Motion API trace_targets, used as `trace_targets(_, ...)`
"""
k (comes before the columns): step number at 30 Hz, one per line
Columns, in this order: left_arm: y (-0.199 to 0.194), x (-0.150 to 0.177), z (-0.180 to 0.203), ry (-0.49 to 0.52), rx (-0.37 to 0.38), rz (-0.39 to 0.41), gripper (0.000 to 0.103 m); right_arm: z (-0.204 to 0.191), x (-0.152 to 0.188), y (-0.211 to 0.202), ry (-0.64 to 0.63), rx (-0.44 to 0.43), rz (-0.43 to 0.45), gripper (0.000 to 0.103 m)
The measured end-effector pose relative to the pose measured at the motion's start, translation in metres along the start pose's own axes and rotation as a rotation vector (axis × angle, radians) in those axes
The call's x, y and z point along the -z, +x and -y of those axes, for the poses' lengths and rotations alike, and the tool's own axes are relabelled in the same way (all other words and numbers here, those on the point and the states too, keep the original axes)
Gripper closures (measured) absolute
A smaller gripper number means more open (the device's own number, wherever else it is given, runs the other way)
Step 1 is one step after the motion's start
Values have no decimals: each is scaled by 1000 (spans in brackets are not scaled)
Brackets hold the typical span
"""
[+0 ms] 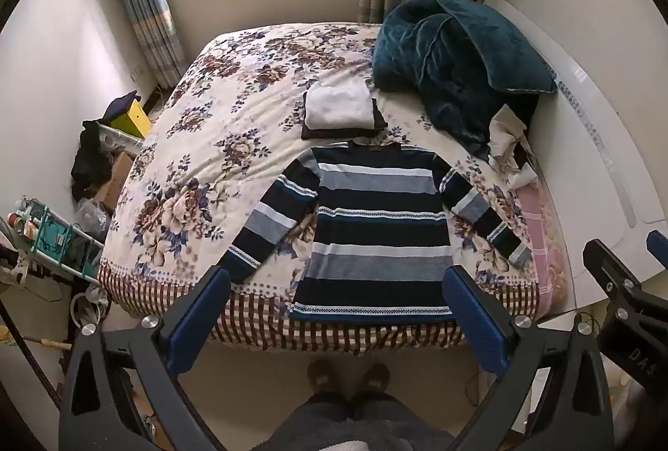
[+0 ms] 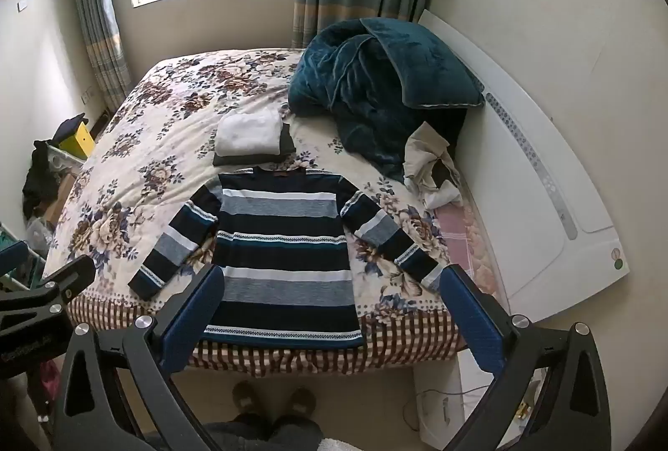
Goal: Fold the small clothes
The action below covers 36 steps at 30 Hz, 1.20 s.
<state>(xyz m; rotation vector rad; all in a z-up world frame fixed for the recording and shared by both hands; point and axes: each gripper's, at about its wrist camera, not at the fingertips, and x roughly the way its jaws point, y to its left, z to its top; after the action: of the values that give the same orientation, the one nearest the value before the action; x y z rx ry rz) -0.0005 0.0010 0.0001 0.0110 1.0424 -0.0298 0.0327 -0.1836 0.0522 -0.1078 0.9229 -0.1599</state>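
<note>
sweater: striped long-sleeve sweater (image 1: 375, 238) is laid flat on the near part of the floral bedspread (image 1: 234, 108), neckline pointing to the far side, hem right at the near edge of the bed. Both sleeves are splayed out left and right, so no fold made in it yet as far as I can see.

done pile: just beyond the collar there's a small stack, a folded white garment (image 1: 339, 109) on top of a folded dark garment (image 1: 378, 127). Looks like two pieces are already finished.

left to do: probably this sweater, plus maybe the crumpled light cloth (image 2: 434, 163) on the right by the teal blanket (image 2: 375, 92). Can't tell if that one counts.

left gripper (image 1: 338, 311): spread wide, holding nothing, hovering above the near bed edge and not touching the sweater.

right gripper (image 2: 330, 302): same deal, wide apart and empty, up over the hem.

progress guess: somewhere mid-task. I'd say the next thing is bringing the sleeves in over the body, then folding the hem up toward the collar.
</note>
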Motion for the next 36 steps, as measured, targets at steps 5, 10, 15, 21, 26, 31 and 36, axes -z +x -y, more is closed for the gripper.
trace_targets(5,3,2,1,5,-2,-5,0,0,0,-1,-5,-6,4,0)
trace_targets(10,4,0,3,5,-8,1,0,0,1,-5,3,-4,1,0)
trace_targets(15,2,-3,0,4,-2,1,0,-1,1,-6,0,-3,-2,0)
trace_targets(21,1,-1,1,3,-3,10,0,0,3,-5,-2,-1,2,0)
trace_targets(26,-3,-3,0,4,-5,11,0,1,3,-5,0,-2,2,0)
trace_targets(31,-3,-1,0,2,-4,16,0,-1,4,-7,-3,-4,5,0)
trace_targets(36,-3,-2,0,4,-3,20,0,-3,5,-8,-5,-6,9,0)
